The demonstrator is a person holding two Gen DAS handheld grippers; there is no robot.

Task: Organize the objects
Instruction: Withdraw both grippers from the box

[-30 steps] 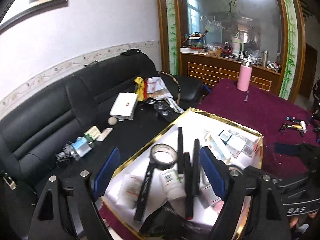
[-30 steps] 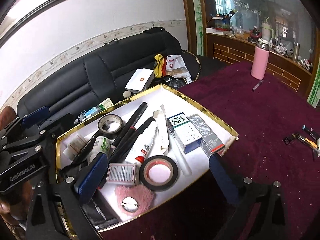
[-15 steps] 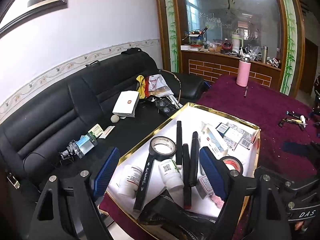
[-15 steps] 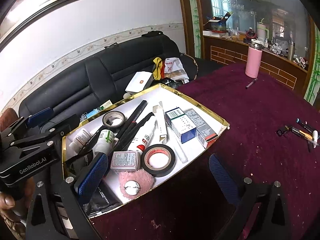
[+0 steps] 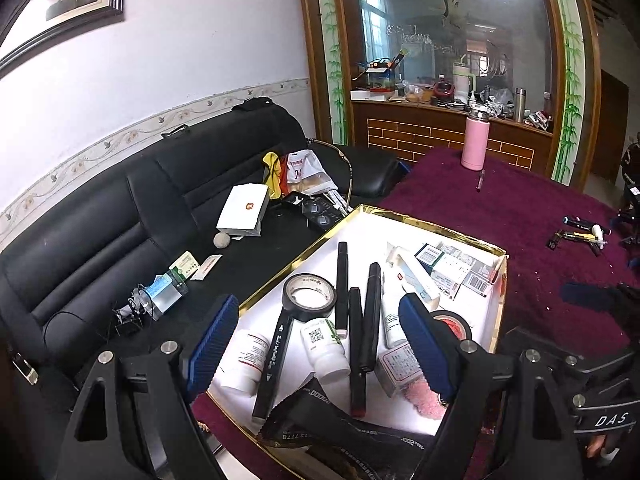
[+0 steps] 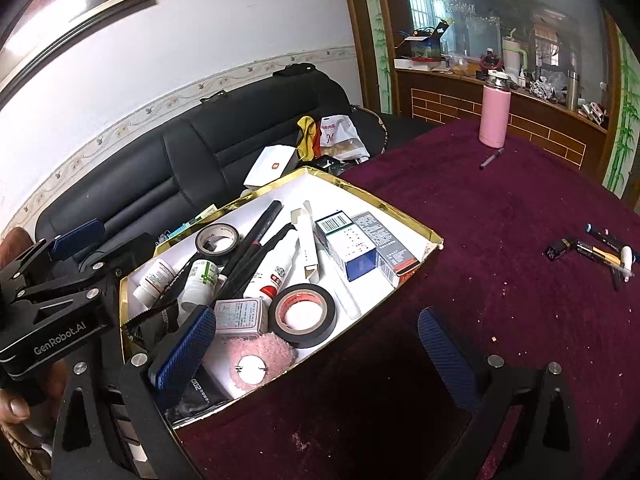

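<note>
A white tray with a gold rim (image 5: 404,217) (image 6: 374,196) sits on the maroon table edge, filled with several items. Among them are a black tape roll (image 5: 308,296) (image 6: 217,239), a red-cored tape roll (image 6: 303,316), white bottles (image 5: 323,345), black markers (image 5: 342,280), boxes (image 6: 347,245) and a pink puff (image 6: 256,356). My left gripper (image 5: 320,344) hovers open over the tray's near end, holding nothing. My right gripper (image 6: 316,354) stands open above the tray's front corner, also holding nothing. Loose pens (image 6: 600,254) (image 5: 580,232) lie on the cloth to the right.
A pink flask (image 6: 495,114) (image 5: 475,145) stands at the table's far side with a pen (image 6: 492,158) beside it. A black sofa (image 5: 120,216) behind the tray carries a white box (image 5: 244,210), bags and small clutter. A hand (image 6: 12,408) grips the left tool.
The right gripper has drawn back and to the right, so the tray now sits further left and smaller between its fingers. The left gripper has hardly moved. Both stay open.
</note>
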